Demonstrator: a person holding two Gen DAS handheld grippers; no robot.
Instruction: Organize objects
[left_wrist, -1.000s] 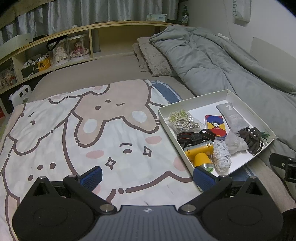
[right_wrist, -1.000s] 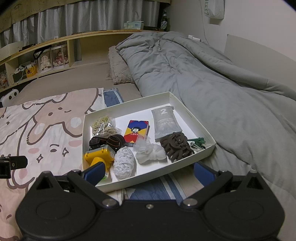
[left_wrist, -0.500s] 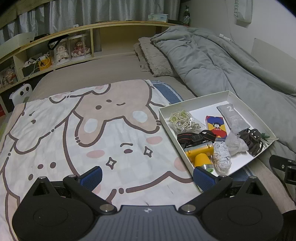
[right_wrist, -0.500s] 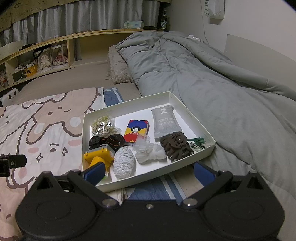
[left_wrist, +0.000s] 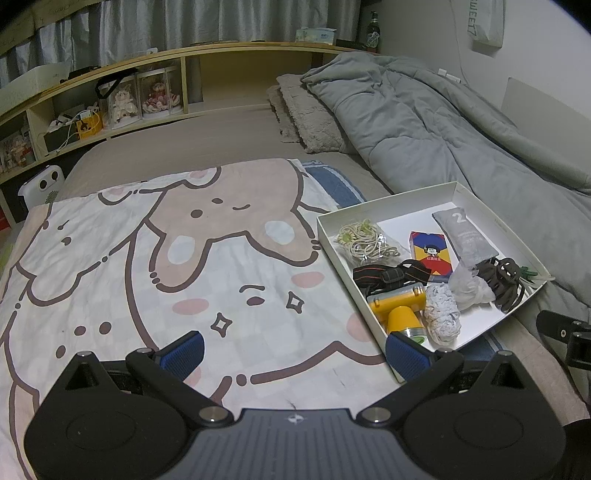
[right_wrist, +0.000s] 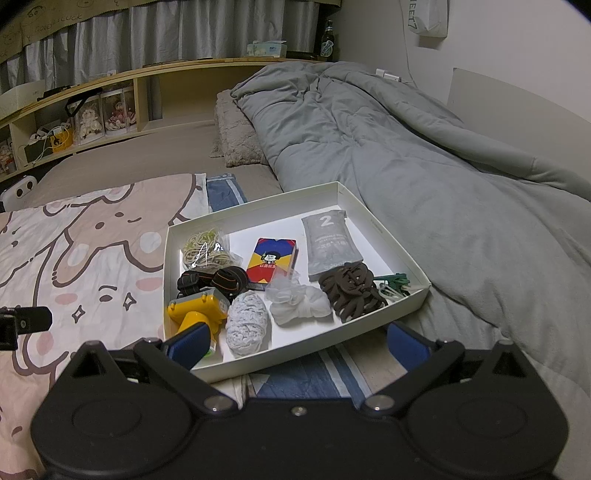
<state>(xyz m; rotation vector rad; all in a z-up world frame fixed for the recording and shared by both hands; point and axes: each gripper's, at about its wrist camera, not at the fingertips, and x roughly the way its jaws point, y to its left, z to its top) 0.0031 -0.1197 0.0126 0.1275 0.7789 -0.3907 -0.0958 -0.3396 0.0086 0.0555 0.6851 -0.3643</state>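
- While both grippers hang over the bed with nothing between their fingers, the white tray (right_wrist: 384, 236) holds every small thing in view: a yellow headlamp (right_wrist: 199, 308) with its strap, a bag of rubber bands (right_wrist: 205, 249), a card box (right_wrist: 271, 260), a grey pouch (right_wrist: 330, 242), a pale knitted bundle (right_wrist: 246, 323), a white scrunchie (right_wrist: 297, 301), a brown hair claw (right_wrist: 349, 291) and green clips (right_wrist: 395, 282).
- The right gripper (right_wrist: 297, 341) faces the tray's near long wall squarely, fingers spread wide; the tray's long axis runs across its view, left to right.
- The left gripper (left_wrist: 293, 349), fingers likewise wide apart, points at the cartoon blanket (left_wrist: 147, 258); the tray lies off to its right, the right fingertip overlapping the near corner by the headlamp.
- My judgement: the right hand is nearer most of the contents, the left only to the headlamp end.
- Things all lying in the tray would fit a sorting finished or one where they are to come out; the pictures do not settle which.
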